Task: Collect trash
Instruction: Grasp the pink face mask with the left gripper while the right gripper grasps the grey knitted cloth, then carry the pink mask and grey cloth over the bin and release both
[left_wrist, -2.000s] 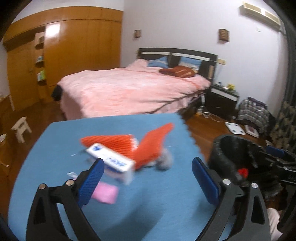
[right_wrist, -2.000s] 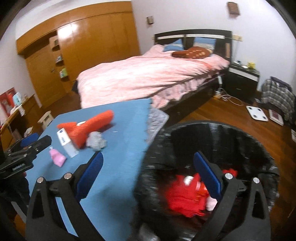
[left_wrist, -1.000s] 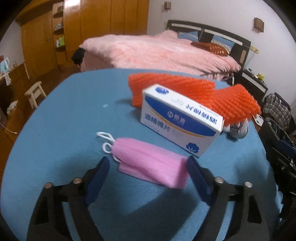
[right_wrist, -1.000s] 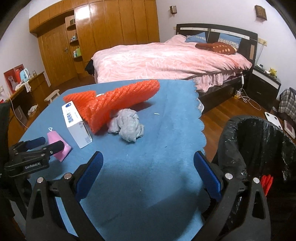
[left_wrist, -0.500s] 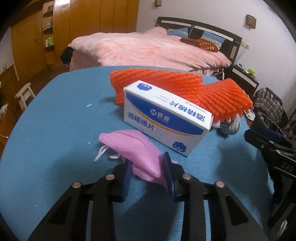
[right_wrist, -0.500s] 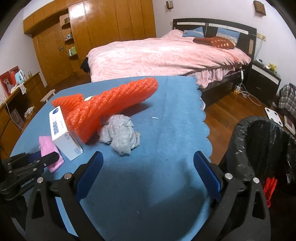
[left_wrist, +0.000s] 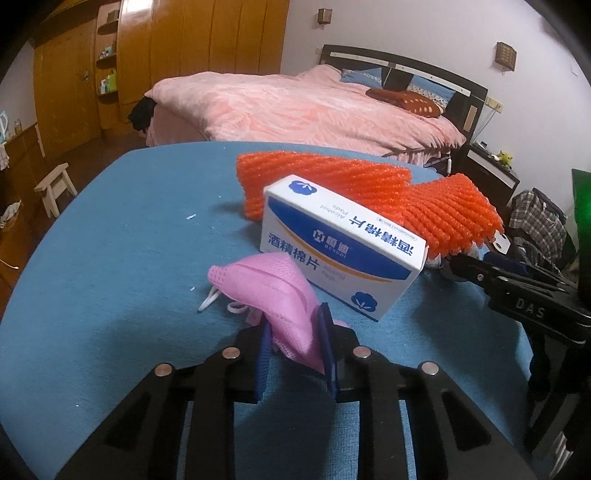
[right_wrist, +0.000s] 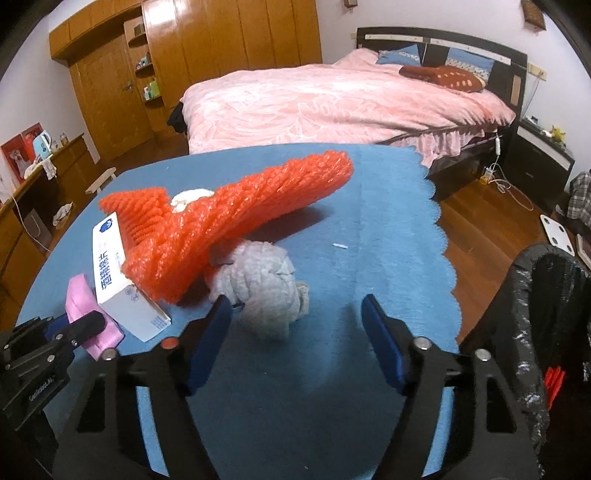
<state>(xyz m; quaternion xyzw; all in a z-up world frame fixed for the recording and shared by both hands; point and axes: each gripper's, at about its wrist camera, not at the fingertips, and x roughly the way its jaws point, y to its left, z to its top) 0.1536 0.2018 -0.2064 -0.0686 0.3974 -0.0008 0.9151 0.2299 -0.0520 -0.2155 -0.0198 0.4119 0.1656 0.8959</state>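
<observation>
On the blue table (right_wrist: 388, 206), left gripper (left_wrist: 293, 334) closes on the pink mask (left_wrist: 273, 291); right gripper (right_wrist: 295, 325), narrowing, holds nothing.

**Around your desk**

You have a bed (right_wrist: 332, 99) beyond the desk (right_wrist: 388, 206), its pink cover spread wide and a dark red pillow (right_wrist: 443, 75) lying near the black headboard (right_wrist: 436, 42). Left of the bed you see a wooden wardrobe (right_wrist: 229, 44) with open shelves (right_wrist: 147, 77) of small items. A nightstand (right_wrist: 543, 151) stands to the right of the bed, a small yellow figure on top. On the wood floor (right_wrist: 487, 218) to your right lies a white scale (right_wrist: 557, 234), with a white cable near the nightstand. A pale stool (left_wrist: 55, 188) stands on the floor left of the desk. Plaid cloth (left_wrist: 539, 218) is heaped at the right.
</observation>
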